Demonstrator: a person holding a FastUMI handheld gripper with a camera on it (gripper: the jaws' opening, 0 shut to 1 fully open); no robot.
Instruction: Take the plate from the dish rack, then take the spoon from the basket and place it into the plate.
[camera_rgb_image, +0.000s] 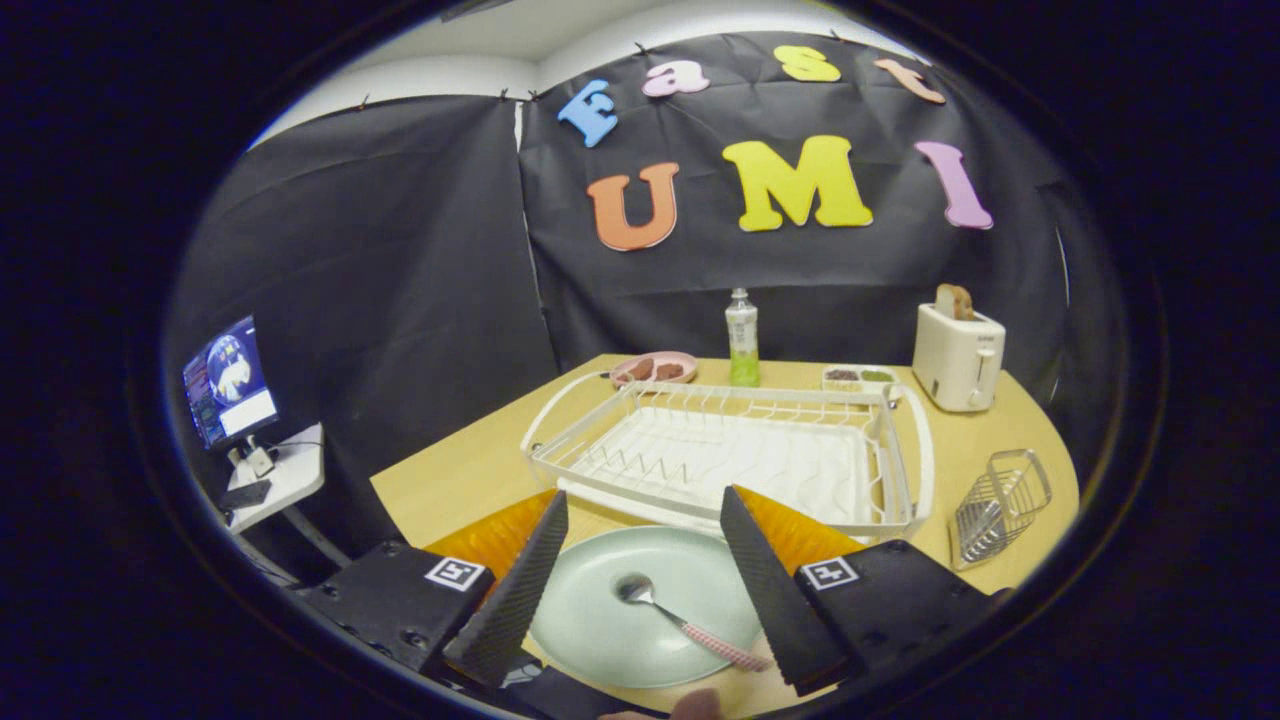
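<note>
- the task looks finished: the metal spoon with a pink checked handle (672, 615) lies in the round pale green plate (600, 630).
- the gripper (640, 580) hangs above it, fingers spread, holding nothing.
- beyond them, the white wire dish rack (720, 455) and small wire basket (1000, 505) stand bare on the light wooden table (450, 480).
- black cloth walls the booth.

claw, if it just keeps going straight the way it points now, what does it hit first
Probably the near rim of the white dish rack, just beyond the open claw. The plate with the spoon lies lower, between its fingers. Depth is unclear.
</note>
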